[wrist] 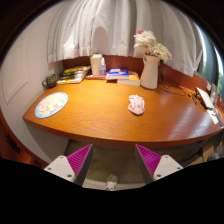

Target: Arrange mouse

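A pale pink mouse [136, 104] lies on the brown wooden table [100, 120], a little right of the middle, well beyond my fingers. My gripper [113, 160] is open and empty, held back from the table's near edge, its two magenta pads [80, 158] spread wide apart. A round light-blue mouse mat [51, 105] lies on the table to the left, far from the mouse.
A white vase with pale flowers [151, 62] stands at the back right. A bottle [97, 64], books and small items [72, 74] line the back edge by the curtain. A laptop or flat object [206, 97] sits at the far right. Floor shows below the table's edge.
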Motion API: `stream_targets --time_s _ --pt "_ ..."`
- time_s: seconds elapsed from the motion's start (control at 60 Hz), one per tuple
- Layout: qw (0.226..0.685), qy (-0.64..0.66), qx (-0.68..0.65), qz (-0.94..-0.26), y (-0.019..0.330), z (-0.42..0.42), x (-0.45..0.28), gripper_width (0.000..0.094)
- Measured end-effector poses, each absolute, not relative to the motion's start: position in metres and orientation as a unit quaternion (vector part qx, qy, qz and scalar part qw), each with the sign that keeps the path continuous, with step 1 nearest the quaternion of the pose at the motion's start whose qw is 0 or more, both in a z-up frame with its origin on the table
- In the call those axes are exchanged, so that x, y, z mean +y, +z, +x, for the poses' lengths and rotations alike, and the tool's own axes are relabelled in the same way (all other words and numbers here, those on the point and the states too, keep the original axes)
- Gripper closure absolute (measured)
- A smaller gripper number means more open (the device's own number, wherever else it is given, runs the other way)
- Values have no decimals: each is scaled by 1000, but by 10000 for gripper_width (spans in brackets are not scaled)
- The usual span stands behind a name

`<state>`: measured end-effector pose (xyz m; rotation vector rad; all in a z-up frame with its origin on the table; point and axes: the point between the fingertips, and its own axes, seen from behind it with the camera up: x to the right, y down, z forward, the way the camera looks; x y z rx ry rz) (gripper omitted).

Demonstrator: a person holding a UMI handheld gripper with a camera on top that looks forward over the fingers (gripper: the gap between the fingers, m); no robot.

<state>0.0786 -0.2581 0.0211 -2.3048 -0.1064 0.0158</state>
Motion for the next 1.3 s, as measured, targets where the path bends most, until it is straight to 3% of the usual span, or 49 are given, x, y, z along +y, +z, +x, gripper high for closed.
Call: stream_targets --time_s 0.167,0.5,0.567,0.667,0.9,1.017,1.15,1.3 --pt "389 -16 -5 -921 -5 123 -192 95" --pt "389 -12 33 -921 -13 162 -39 109" --pt "387 -10 30 -921 -14 162 -21 174" --pt "386 -11 36 -922 -14 162 -7 382" --pt "376 -23 53 -925 -16 165 -3 546" --pt "358 -20 62 -932 -16 165 -3 551" --pt "389 -44 69 -918 38 161 13 545" --pt "472 -46 80 -877 156 111 40 544"
